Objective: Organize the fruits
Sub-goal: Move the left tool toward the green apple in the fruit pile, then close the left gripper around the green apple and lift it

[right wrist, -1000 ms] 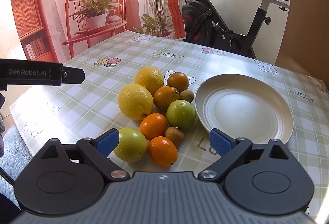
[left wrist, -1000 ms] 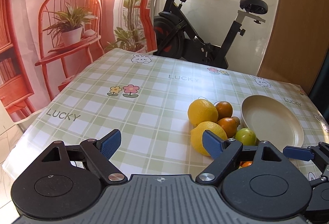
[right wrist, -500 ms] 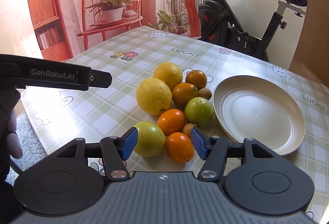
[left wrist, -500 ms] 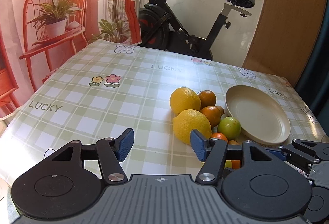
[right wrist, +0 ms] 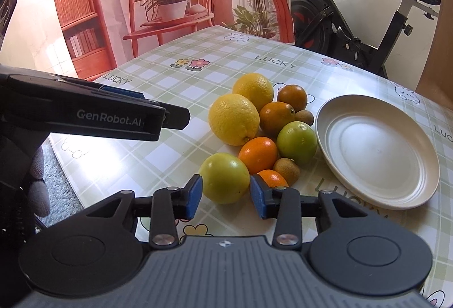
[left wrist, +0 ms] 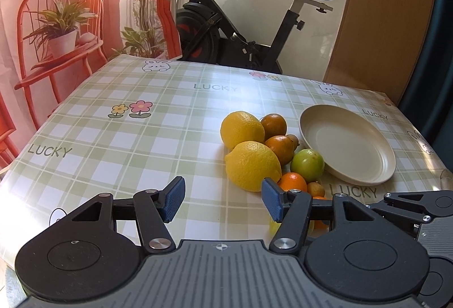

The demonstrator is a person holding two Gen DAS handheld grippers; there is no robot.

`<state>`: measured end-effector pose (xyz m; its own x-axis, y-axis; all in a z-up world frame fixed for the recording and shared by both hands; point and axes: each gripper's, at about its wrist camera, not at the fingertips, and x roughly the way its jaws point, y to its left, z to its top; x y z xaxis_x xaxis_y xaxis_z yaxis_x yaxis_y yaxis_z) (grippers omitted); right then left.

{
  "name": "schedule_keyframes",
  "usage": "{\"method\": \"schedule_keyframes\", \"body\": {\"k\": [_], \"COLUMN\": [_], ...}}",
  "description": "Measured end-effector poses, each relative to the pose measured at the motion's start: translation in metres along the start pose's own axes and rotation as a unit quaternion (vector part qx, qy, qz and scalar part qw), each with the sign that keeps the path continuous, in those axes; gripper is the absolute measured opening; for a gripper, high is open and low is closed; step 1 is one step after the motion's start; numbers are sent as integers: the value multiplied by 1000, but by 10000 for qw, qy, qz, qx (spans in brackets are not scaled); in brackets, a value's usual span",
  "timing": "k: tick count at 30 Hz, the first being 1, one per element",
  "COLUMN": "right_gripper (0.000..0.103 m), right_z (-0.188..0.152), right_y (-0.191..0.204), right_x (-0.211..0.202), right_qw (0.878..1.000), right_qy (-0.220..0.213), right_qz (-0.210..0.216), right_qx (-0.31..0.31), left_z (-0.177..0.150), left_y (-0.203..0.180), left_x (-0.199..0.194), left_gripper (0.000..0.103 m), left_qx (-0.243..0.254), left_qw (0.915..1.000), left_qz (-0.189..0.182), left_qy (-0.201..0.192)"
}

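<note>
On the checked, glossy tablecloth (left wrist: 113,138), the left gripper (left wrist: 222,202) hangs with its ribbed blue pads wide apart, holding nothing. Right of it, the right gripper (right wrist: 225,196) brackets a smooth yellow-green fruit (right wrist: 223,177) without clear contact, its pads moderately spread. Dimpled lemons (right wrist: 234,119) and round oranges (right wrist: 258,151) cluster beside the round cream plate (right wrist: 419,180) at far right.

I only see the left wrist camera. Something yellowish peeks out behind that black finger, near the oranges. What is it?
Observer: A round yellow-green fruit, nearest of the pile, next to a small orange.
Visitor: Is the other tool anywhere near it?
Observer: Yes. The right gripper is open, with a blue pad on either side of that fruit. I cannot tell whether they touch it.
Visitor: How many pieces are there altogether?
Observer: From the right wrist camera I count ten, all beside the plate, none on it.
</note>
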<state>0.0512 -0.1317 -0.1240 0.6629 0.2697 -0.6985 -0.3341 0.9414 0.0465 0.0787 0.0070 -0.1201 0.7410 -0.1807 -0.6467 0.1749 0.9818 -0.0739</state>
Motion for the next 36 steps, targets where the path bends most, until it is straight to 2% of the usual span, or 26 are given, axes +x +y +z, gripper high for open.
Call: {"method": "schedule_keyframes", "body": {"k": [7,16,22,28,31,36], "right_gripper": [40,40,40,40,40,40], "right_z": [-3,-6,-8,-10,-10,-11], "right_y": [-2,-7,-17,-20,-19,-20], "right_x": [4,11,17,18,19,20], "right_qw": [9998,9990,9970,9962,9962,9960], "right_qy": [119,268,362,386,377,372], "right_qz": [128,256,434,462,464,468], "right_qx": [88,264,534,626,637,662], "left_z": [-2,-3,-6,-8,-9,-10], "left_y": [-1,-7,-16,-19,-21,-19], "left_x": [14,20,23,32,38,40], "left_gripper": [63,64,64,64,63,50], "left_qx": [44,234,448,428,423,263], "left_qw": [9992,9977,9941,9897,9879,9852], "left_qz": [-127,-473,-875,-1235,-1334,-1543], "left_qy": [389,428,450,580,669,691]}}
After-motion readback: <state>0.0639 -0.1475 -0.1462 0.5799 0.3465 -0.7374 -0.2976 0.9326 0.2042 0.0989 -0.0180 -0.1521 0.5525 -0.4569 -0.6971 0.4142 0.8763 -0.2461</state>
